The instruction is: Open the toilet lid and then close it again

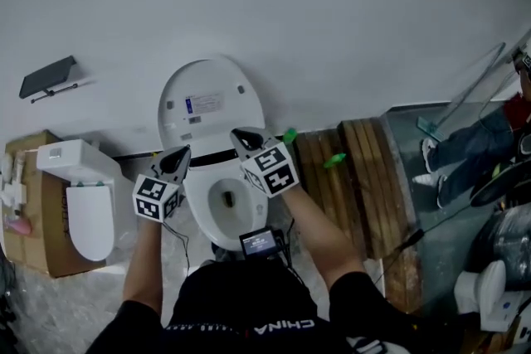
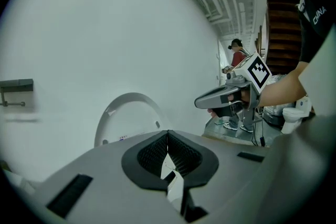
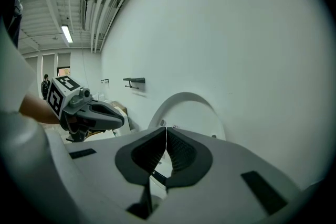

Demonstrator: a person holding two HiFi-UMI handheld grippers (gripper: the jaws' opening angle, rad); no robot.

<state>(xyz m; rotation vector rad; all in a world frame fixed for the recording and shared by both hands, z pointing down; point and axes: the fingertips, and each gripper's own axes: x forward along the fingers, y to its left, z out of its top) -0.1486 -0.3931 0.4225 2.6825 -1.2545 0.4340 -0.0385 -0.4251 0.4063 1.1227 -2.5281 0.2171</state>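
Both claws clenched, nothing in either: in each claw's own view the ribbed black pads meet along a thin seam w/ no object between. L = left claw (image 1: 183, 153), R = right claw (image 1: 241, 138). In the head view both sit mid-frame over the toilet, apart from each other, tips pointing toward the wall; whether either tip touches the lid can't be told. Each has 1 cube w/ black-and-white square markers, so 2 cubes.

Toilet lid (image 1: 211, 99): upper centre of head view, raised and standing against the white wall, smooth glossy white oval, small printed label on its inner face. Below it the bowl (image 1: 217, 215) is open, white ceramic, rounded, dark drain hole in the middle. In both claw views the lid shows as a white arch just behind the shut pads.

Small dark screen device (image 1: 259, 242) at the bowl's near edge. 2nd white toilet (image 1: 87, 207), lid down, at left on a brown cardboard box (image 1: 33, 249). Dark flat wall bracket (image 1: 48, 77) upper left. Brown wooden slats (image 1: 353, 178) right of centre, 2 green bits by them. Another person's legs (image 1: 465, 147) at right edge
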